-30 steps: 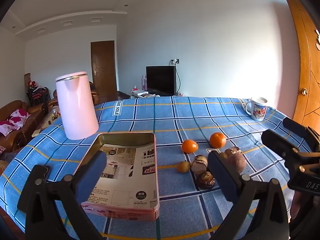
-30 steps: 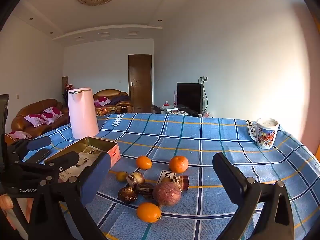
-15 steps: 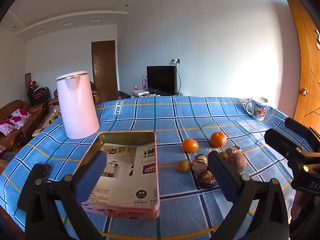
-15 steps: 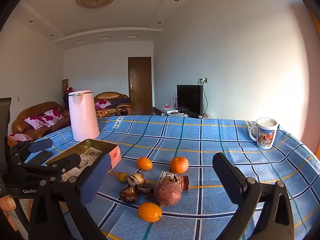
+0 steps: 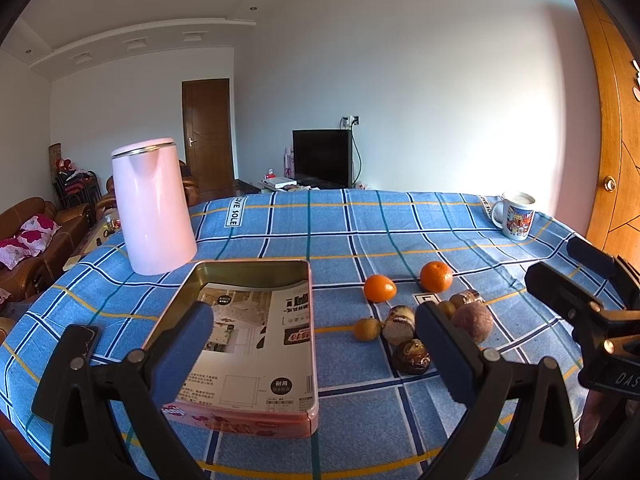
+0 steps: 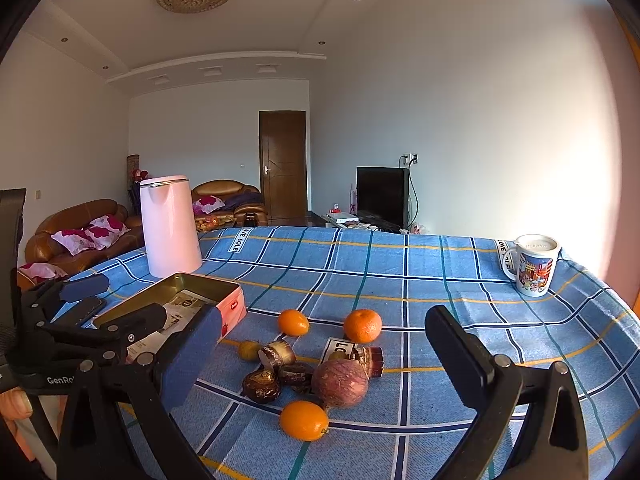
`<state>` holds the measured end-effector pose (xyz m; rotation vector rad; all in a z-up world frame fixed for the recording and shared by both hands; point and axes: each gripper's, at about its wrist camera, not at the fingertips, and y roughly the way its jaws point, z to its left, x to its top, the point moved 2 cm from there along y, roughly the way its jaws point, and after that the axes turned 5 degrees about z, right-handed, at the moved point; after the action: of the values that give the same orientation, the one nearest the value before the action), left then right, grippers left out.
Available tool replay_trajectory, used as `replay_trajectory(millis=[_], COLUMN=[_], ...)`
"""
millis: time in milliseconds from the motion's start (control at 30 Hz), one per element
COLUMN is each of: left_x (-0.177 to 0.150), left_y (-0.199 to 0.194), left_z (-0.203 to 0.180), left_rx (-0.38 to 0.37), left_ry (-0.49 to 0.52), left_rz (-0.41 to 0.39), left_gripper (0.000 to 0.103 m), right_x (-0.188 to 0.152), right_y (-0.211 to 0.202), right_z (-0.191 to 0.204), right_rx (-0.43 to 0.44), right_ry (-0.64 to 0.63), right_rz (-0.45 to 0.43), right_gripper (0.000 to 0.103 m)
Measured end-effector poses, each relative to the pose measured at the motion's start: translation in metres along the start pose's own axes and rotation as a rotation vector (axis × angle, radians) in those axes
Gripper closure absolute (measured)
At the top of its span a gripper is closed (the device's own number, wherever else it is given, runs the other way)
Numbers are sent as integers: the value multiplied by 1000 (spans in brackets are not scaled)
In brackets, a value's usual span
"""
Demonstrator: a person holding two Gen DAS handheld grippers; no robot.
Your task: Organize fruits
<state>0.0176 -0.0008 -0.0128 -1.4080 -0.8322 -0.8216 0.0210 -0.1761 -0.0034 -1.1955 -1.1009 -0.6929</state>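
Both grippers hover above the checked tablecloth (image 5: 360,224), jaws spread wide and holding nothing: left gripper (image 5: 312,344) over the open tin (image 5: 310,312), right gripper (image 6: 324,356) over the fruit. The fruit lies loose right of the tin: 3 oranges (nearest (image 6: 304,420)), a purple passion fruit (image 6: 340,382), and small brown pieces mixed with foil-wrapped chocolates (image 6: 261,386). Risks: round fruit may roll when nudged; crowding invites grabbing a chocolate instead.
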Motion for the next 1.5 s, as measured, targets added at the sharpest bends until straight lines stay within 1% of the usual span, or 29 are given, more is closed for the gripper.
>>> replay_trajectory(millis=[1167, 1300, 1400, 1500], left_x=[-4, -9, -15, -21], left_y=[3, 10, 16, 22], left_z=[-3, -1, -3, -10], left_rx=[2, 0, -11, -28], left_ry=[-3, -9, -11, -1], left_rz=[9, 26, 43, 60], left_gripper=[0, 0, 0, 0], right_x=[-6, -14, -27, -42], right_y=[1, 8, 15, 19], right_z=[3, -4, -12, -21], right_rx=[9, -12, -58, -48], right_ry=[-4, -6, -22, 0], right_rz=[12, 44, 85, 132], right_gripper=[1, 1, 1, 1])
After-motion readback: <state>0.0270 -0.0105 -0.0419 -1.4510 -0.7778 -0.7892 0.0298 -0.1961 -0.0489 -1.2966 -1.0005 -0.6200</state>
